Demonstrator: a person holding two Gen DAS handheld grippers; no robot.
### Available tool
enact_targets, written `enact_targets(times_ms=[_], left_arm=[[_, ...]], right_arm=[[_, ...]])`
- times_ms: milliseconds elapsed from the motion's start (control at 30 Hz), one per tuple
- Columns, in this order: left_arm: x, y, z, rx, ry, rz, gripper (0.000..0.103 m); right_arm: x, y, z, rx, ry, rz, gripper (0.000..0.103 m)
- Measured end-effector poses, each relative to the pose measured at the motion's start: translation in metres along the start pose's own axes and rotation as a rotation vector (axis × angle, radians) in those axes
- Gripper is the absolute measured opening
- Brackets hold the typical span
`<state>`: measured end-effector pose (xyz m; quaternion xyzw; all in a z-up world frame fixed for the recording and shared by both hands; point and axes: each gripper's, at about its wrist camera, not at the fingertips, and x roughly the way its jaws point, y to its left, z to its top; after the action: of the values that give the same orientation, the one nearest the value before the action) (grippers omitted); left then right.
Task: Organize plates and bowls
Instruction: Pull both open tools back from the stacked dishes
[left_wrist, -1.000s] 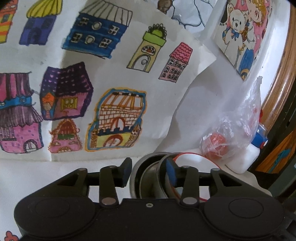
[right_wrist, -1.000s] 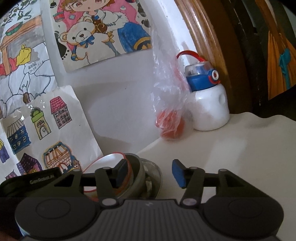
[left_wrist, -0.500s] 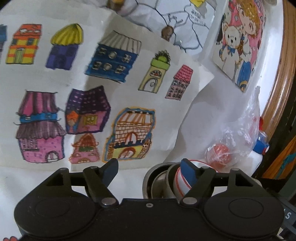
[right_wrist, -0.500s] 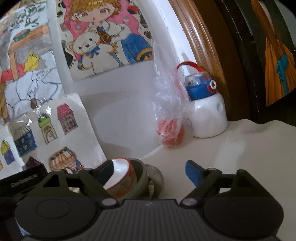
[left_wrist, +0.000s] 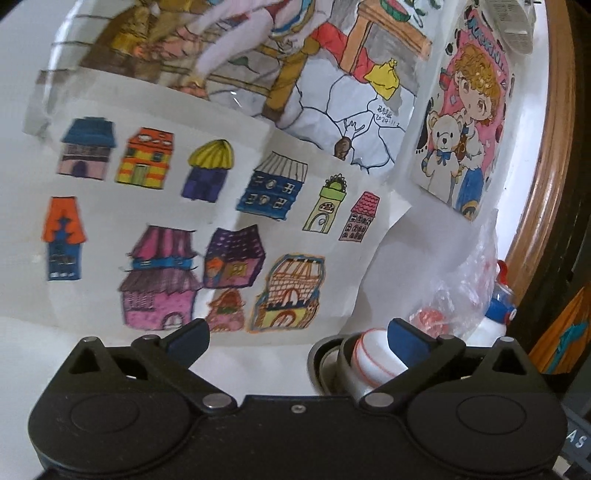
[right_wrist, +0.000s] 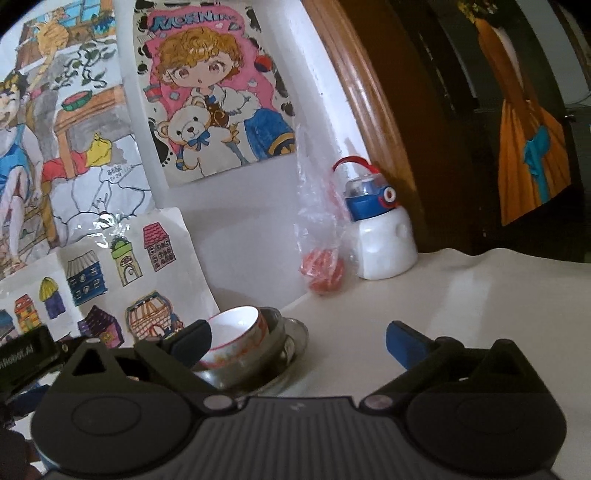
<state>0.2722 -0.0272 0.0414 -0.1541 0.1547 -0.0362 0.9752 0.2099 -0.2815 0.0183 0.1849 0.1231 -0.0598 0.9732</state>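
Well, both grippers are opening wide and neither has anything between its jaws. The left gripper (left_wrist: 297, 336) points at the wall of children's drawings, with bare table in its gap. The right gripper (right_wrist: 299, 338) faces an open stretch of the cream table (right_wrist: 461, 295).

The dishes sit nested together near the back of the table, close under the sheet of painted houses (left_wrist: 207, 236). A small white bowl (right_wrist: 236, 338) with a thin red line at its rim and an orange pattern low on its side leans tilted inside a steel bowl (right_wrist: 275, 332), and that stands on a shallow steel plate (right_wrist: 295, 341). From the left side the white bowl shows its rounded outside with red rings, just behind the gripper's right-hand finger. The stack looks gathered on purpose: smallest inside, widest underneath, pushed toward the wall to take little room.

I would say the stacking is done or nearly so, though the white bowl's lean suggests it has not settled flat and might shift if nudged.

Further back, a clear plastic bag (right_wrist: 319, 236) holding something red stands just beside a white bottle (right_wrist: 384, 240) with a blue cap, well apart from the dishes.
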Motion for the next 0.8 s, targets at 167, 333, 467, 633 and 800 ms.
enact_targets(times_ms=[167, 333, 467, 633, 800], left_arm=[[-0.034, 0.005, -0.012, 0.058, 0.015, 0.001, 0.102], [-0.061, 0.01, -0.022, 0.077, 0.037, -0.005, 0.102], [-0.082, 0.011, -0.027, 0.095, 0.036, -0.017, 0.102], [-0.105, 0.014, -0.033, 0.118, 0.03, -0.013, 0.102], [-0.126, 0.021, -0.042, 0.148, 0.028, 0.015, 0.102]], right_arm=[[-0.035, 0.001, -0.005, -0.008, -0.01, -0.018, 0.103], [-0.058, 0.004, -0.01, -0.019, 0.001, -0.019, 0.103], [-0.078, 0.009, -0.012, -0.032, -0.005, -0.015, 0.103], [-0.105, 0.018, -0.014, -0.077, -0.021, -0.001, 0.103], [-0.131, 0.025, -0.024, -0.133, -0.045, 0.001, 0.103]])
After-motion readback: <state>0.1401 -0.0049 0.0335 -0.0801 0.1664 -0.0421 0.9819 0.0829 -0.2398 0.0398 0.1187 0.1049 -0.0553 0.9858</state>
